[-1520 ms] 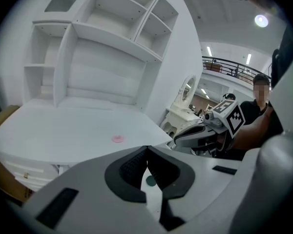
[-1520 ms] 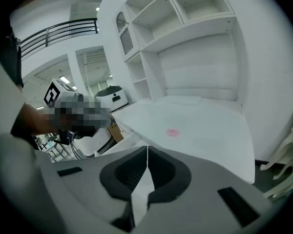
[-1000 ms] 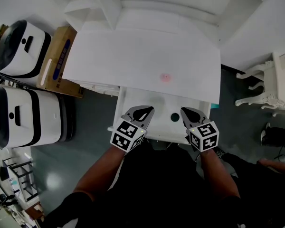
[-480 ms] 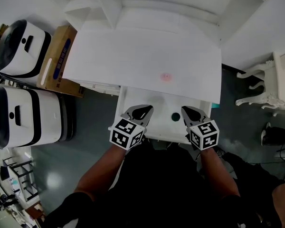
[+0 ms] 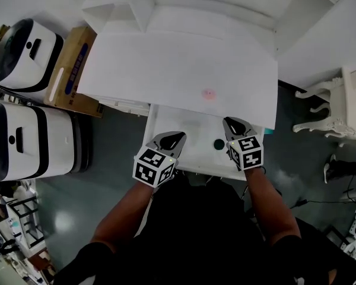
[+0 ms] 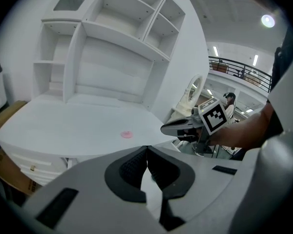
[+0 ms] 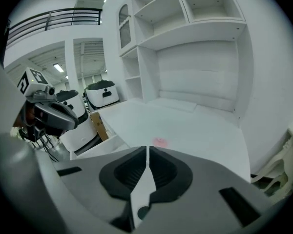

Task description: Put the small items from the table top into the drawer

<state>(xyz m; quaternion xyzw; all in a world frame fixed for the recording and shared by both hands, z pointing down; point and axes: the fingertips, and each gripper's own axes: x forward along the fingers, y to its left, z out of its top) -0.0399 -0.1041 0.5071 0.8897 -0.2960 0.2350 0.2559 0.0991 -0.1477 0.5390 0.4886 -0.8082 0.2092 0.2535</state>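
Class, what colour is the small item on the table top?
The item is pink, clearest in the head view.

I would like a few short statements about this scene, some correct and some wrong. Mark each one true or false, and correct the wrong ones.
1. The pink item lies on the table top. True.
2. The drawer is closed. False: it is pulled open, and both grippers are over it.
3. The left gripper holds the pink item. False: its jaws are shut with nothing between them.
4. A dark round item lies in the drawer. True.
5. The right gripper is wide open. False: its jaws are shut and empty.
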